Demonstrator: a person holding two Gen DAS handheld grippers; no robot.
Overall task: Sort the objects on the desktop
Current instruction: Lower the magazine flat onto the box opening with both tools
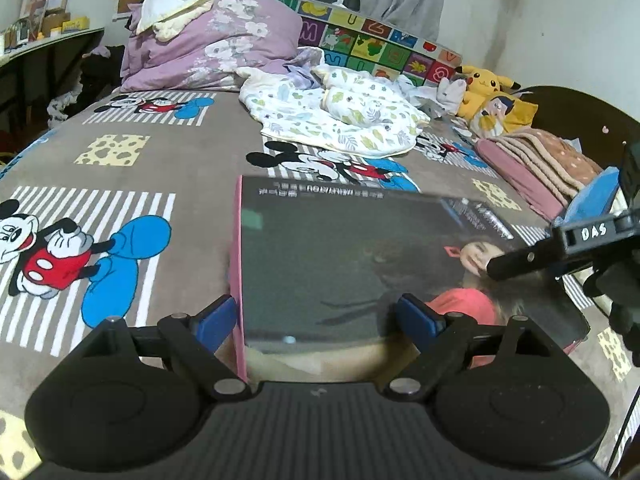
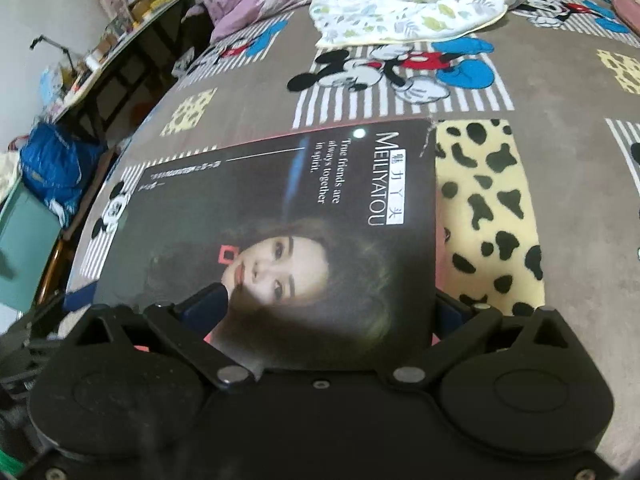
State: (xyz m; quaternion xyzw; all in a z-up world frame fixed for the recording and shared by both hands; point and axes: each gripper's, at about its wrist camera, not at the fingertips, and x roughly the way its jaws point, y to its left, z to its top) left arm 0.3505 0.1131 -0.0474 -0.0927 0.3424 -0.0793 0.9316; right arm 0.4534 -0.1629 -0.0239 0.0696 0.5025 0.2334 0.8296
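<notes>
Two tongs at one box (image 1: 360, 264) on the bed (image 1: 160, 168). Left tongs (image 1: 320, 320) released, fingers spread across the box's near corner: one finger outside its pink side, one over the lid. Right tongs (image 2: 332, 312) also spread wide, straddling the box's (image 2: 288, 240) near end, not clamping.

The flat dark box with a woman's portrait and pink sides (image 1: 360, 248) (image 2: 288, 216) lies on the grey Mickey-print bedspread (image 1: 140, 168) (image 2: 560, 92). Behind it lies the white leaf-patterned blanket (image 1: 340, 120) (image 2: 400, 4); further back to the left, the folded purple floral quilt (image 1: 212, 44).
</notes>
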